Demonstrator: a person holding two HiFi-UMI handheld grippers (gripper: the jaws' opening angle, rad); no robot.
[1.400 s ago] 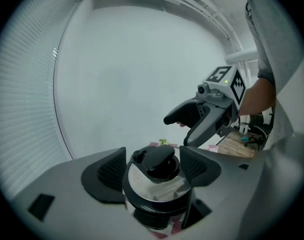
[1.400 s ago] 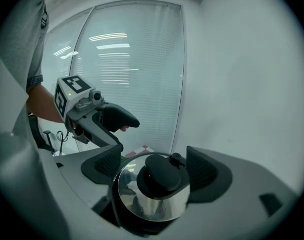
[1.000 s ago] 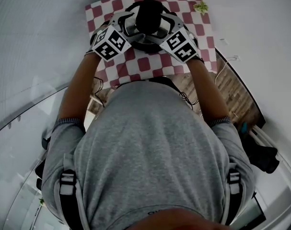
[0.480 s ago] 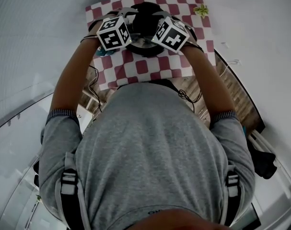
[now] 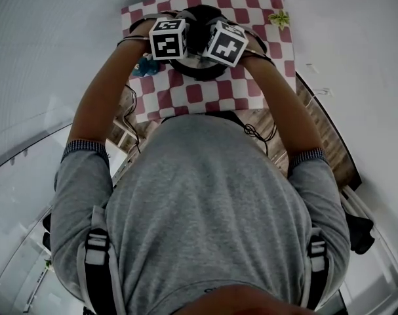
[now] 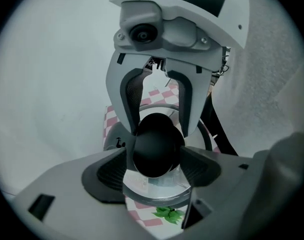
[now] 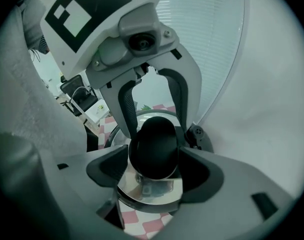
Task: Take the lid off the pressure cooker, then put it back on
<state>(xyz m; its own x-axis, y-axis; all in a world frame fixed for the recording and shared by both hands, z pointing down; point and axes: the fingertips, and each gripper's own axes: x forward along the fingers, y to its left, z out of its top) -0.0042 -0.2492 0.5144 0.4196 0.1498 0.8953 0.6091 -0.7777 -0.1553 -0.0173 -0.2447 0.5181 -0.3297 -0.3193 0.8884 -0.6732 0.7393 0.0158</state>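
The pressure cooker [image 5: 200, 73] sits on the far half of the checked cloth [image 5: 205, 97], and its lid [image 6: 159, 190] looks seated on the pot, with no gap that I can make out.

A second ago I had both grippers lying flatter and spread apart above the cloth, nearer my body, one on each side of the black knob [image 6: 157, 151]. Now they are tipped steeply down and drawn in over the far half of the cloth. Their marker cubes sit almost side by side, covering most of the cooker from my head view.

The left gripper [image 6: 156, 164] has its jaws apart with the knob between them. The pads are very near the knob's sides, but I can't confirm that they press on it.

The right gripper [image 7: 154, 166] straddles the same knob from the opposite side. Its jaws have just been closing. They are still somewhat apart, with what looks like a thin gap on each side of the knob, so I don't count it as clamped yet.

I judge the approach to be done and the grasp to be just starting, so the lid has not yet come off. Next I need firm contact on the knob before any twist or lift. Two grippers crowding one small knob could knock into each other or slip off its rounded top.

The green sprig [image 5: 279, 17] at the cloth's far right corner is well clear of all this.
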